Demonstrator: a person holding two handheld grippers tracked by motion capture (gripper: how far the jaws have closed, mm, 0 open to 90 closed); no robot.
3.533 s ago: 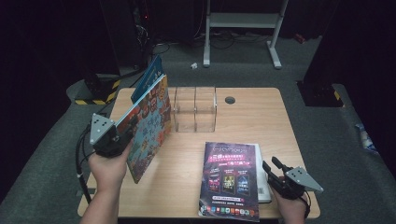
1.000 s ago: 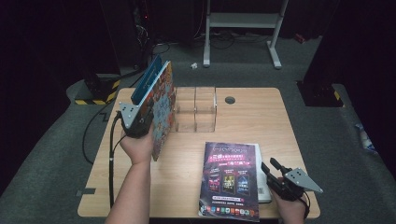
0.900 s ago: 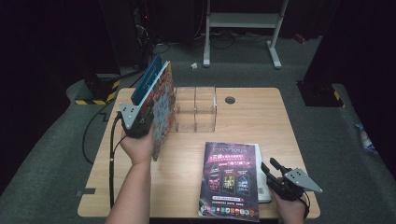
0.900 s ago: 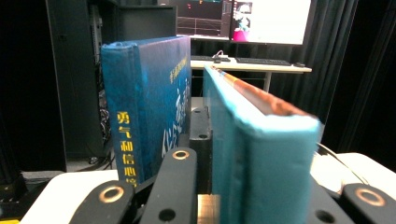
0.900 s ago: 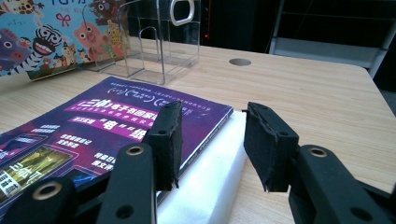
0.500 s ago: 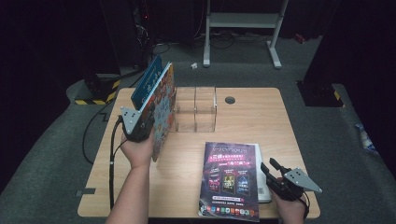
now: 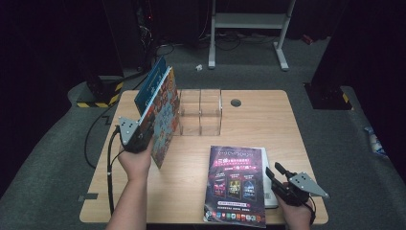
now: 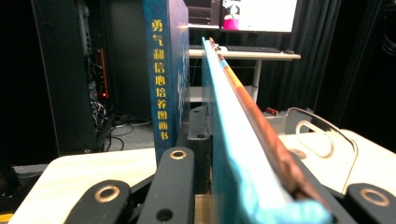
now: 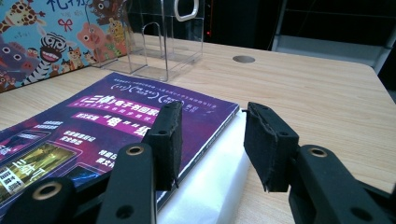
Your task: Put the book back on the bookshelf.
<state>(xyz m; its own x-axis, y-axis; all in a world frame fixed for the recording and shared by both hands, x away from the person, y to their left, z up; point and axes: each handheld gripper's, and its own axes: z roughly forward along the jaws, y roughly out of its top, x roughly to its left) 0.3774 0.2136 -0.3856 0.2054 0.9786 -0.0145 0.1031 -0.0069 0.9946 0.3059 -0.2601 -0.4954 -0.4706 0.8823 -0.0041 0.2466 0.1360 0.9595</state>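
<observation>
Left gripper (image 7: 143,134) clamped on upright blue hardback (image 8: 166,74) and animal picture book (image 7: 165,120) beside clear acrylic rack (image 7: 201,112); right gripper (image 9: 212,140) half open, empty, straddling purple magazine (image 7: 237,182) edge

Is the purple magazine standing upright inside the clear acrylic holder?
No, the purple magazine lies flat on the table, in front of the clear acrylic holder.

A light wooden table (image 7: 258,120) with a round cable hole (image 7: 235,102) near its far edge stands on grey carpet. A clear plastic rack (image 7: 201,112) sits at the back middle of it. Nearer the front lies a purple magazine (image 7: 234,184), flat on a white book (image 7: 269,191) whose edge shows along the magazine's right side.
</observation>
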